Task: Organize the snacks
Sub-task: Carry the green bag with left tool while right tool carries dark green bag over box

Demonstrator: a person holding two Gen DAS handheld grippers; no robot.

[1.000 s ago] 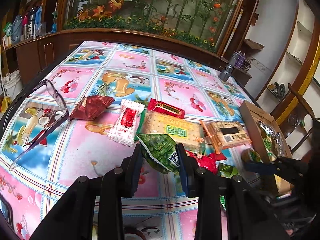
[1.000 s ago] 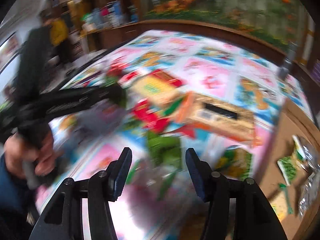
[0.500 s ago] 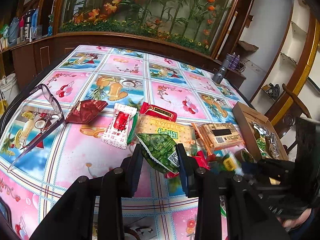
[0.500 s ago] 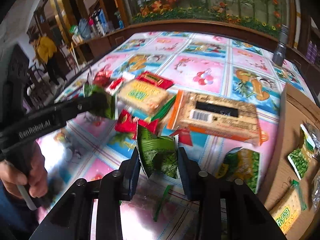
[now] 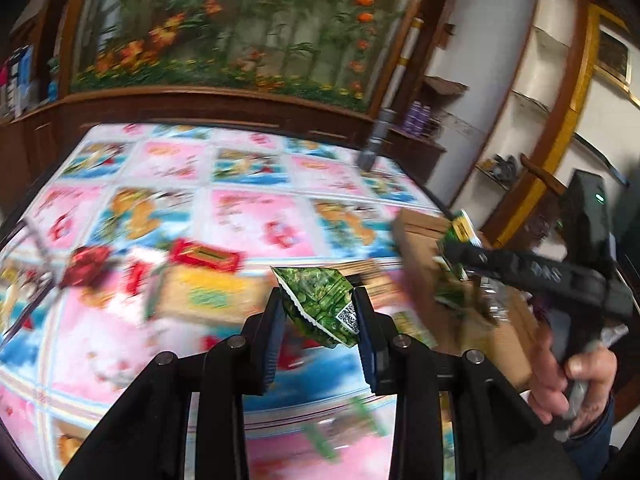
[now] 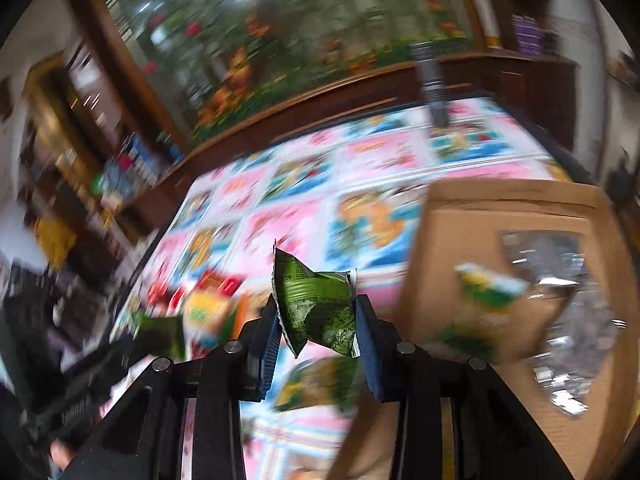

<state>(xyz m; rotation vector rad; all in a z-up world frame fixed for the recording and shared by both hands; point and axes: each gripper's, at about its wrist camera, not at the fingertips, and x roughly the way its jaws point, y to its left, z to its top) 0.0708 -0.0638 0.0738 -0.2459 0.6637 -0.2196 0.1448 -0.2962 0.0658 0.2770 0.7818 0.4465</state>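
My left gripper (image 5: 319, 312) is shut on a green snack packet (image 5: 320, 304) with a QR code, held above the table. In the right wrist view my right gripper (image 6: 316, 322) is shut on another green snack packet (image 6: 316, 308), lifted beside the cardboard box (image 6: 500, 200). The left wrist view shows the right gripper (image 5: 456, 252) with its packet over the same cardboard box (image 5: 416, 256), a hand (image 5: 576, 384) on its handle. Blurred on the table lie a yellow cracker pack (image 5: 208, 292), a red bar (image 5: 204, 256) and a red pouch (image 5: 86, 264).
The table wears a pink and blue picture cloth (image 5: 248, 208). Inside the box (image 6: 500, 200) lie a silvery wrapper (image 6: 560, 264) and a green-and-white packet (image 6: 488, 284). A grey bottle (image 5: 376, 140) stands at the far edge. Wooden cabinets and a flower mural lie behind.
The right gripper closed on a green packet, lifted it and swung right towards the box. The left gripper rose and shifted right with its packet. Both views are now motion-blurred.
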